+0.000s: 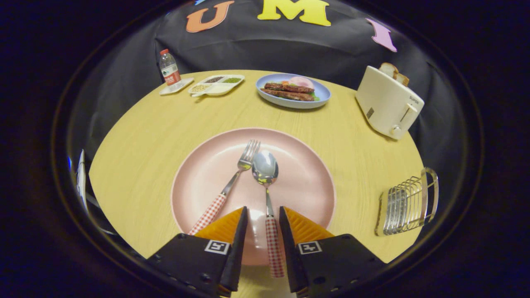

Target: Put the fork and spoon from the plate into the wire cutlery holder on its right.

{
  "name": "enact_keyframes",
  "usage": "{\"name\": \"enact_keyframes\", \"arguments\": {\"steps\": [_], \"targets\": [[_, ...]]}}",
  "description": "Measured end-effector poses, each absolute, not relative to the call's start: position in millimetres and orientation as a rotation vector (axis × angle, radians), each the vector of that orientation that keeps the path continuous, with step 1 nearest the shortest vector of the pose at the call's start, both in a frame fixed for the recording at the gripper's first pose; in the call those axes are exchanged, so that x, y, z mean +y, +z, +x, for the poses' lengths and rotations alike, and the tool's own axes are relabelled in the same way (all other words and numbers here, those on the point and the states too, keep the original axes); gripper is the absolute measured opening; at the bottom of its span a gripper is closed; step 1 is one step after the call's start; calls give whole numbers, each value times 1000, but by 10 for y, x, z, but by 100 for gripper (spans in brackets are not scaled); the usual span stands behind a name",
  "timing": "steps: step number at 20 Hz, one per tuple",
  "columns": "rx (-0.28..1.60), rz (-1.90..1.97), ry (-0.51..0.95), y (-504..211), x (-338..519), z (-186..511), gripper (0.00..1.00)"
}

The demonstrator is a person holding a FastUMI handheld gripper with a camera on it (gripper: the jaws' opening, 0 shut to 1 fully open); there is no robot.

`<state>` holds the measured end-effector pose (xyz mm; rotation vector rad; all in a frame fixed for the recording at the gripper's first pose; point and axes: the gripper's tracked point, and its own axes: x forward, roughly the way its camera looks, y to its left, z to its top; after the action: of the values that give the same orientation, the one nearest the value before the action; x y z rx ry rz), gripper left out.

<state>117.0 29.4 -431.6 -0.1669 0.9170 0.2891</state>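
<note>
A pink plate (207, 165) lies on the round wooden table, and a fork (232, 182) and a spoon (265, 174) rest on it side by side, both with red-checked handles. My gripper (263, 212) hangs over the plate's near rim, open, with the spoon's checked handle running between its two fingers; neither finger presses on it. The fork's handle lies just left of the left finger. A wire cutlery holder (408, 205) stands on the table to the right of the plate, near the table's edge.
Beyond the pink plate are a blue plate of food (316, 100), a divided white dish (217, 85) and a water bottle (169, 69) on a small tray. A white toaster (387, 101) with bread stands at the far right.
</note>
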Motion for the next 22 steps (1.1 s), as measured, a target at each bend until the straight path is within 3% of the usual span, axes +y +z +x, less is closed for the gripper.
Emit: {"name": "enact_keyframes", "arguments": {"steps": [4, 5, 13, 22], "targets": [[916, -192, 263, -4338, 222, 1159, 9], [918, -200, 249, -4332, 189, 1151, 6], [873, -158, 222, -4006, 4, 1063, 2], [755, -94, 206, -3017, -290, 886, 2]]}}
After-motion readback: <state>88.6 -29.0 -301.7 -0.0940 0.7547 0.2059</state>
